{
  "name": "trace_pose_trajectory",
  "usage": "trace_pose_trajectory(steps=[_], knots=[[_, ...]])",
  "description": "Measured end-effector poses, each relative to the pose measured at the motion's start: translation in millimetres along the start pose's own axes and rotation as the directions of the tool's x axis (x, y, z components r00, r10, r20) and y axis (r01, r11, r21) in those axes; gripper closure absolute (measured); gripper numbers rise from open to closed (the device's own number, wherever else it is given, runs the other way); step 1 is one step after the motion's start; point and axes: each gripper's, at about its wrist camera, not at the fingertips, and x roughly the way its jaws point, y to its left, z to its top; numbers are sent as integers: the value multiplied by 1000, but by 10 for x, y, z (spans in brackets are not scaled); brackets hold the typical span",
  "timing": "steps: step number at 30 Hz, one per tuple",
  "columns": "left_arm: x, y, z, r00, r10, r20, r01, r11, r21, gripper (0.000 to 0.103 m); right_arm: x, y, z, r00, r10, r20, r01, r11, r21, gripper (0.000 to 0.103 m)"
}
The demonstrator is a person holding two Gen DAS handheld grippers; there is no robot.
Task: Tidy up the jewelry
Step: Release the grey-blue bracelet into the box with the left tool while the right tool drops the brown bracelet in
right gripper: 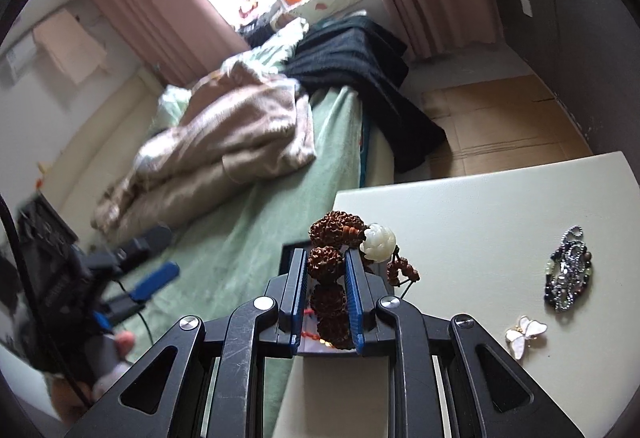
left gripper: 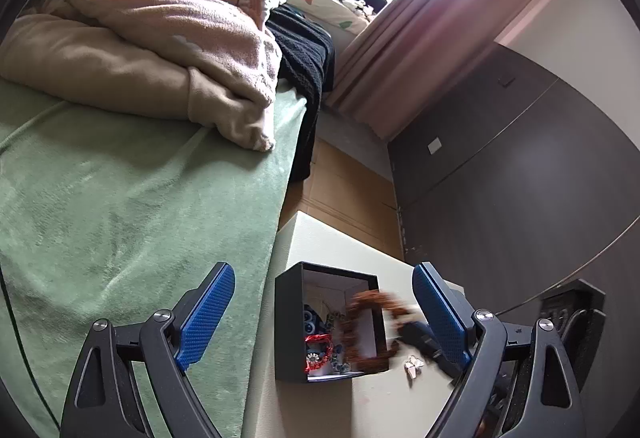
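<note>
Right claw (right gripper: 325,270) pinches the brown bead bracelet (right gripper: 330,262) — left claw (left gripper: 324,308) gapes wide, holding nothing.

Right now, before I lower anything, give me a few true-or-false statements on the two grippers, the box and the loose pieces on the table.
1. The right gripper is shut on the brown bead bracelet. True.
2. The left gripper holds a necklace. False: it is open and holds nothing.
3. The black box already has jewelry in it. True: a red piece and beads lie inside.
4. The butterfly brooch lies in the box. False: it lies on the white table.
5. The dark beaded piece hangs from the right gripper. False: it lies on the table.
</note>
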Motion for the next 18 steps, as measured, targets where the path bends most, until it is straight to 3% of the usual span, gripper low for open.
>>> trace_pose_trajectory(steps=[2, 4, 6, 8, 14, 18], knots=[[-3, -6, -13, 1000, -1, 0, 1, 1000, -2, 13, 140, 54, -55, 996, 49, -78, -49, 999, -1, 80], [18, -21, -24, 1000, -1, -4, 1, 1000, -5, 13, 113, 45, -96, 991, 112, -78, -112, 994, 12, 78], [62, -59, -49, 1000, -3, -19, 3, 1000, -1, 12, -18, -2, -126, 991, 125, -40, -124, 992, 18, 56], [104, -119, -79, 1000, -5, -31, 5, 1000, 15, 12, -166, -98, -146, 994, 105, 1, -105, 994, 35, 49], [219, -358, -207, 998, -10, -63, 15, 997, 79, 13, -525, -548, -207, 999, 8, 44, -14, 991, 130, 49], [316, -561, -337, 996, -8, -88, 20, 990, 137, 13, -710, -853, -261, 998, -23, 60, 11, 980, 197, 42]])
